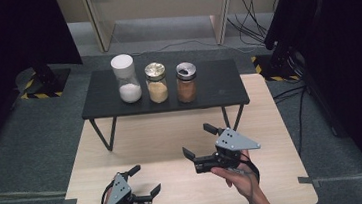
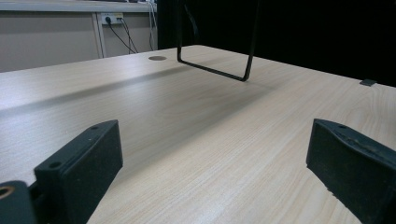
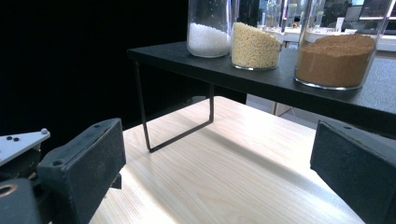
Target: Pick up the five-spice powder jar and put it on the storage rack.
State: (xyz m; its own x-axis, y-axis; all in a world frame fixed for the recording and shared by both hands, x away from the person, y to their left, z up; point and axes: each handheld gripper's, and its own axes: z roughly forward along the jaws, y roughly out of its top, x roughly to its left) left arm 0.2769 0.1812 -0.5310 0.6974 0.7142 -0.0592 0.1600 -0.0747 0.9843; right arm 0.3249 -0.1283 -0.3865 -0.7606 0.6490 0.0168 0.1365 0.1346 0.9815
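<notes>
We hold the left gripper (image 1: 145, 180) and right gripper (image 1: 198, 140) spread wide, gripping nothing, above the table (image 1: 172, 133); three jars — white (image 1: 127, 79), tan (image 1: 156, 82), brown (image 1: 186, 83) — stand on the black shelf (image 1: 217, 86) beyond.

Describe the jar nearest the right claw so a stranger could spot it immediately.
Find the black shelf standing on the wooden table. Three jars line it; take the right-end one, the brown powder jar. It alone holds reddish-brown powder and has a silver shaker lid.
</notes>
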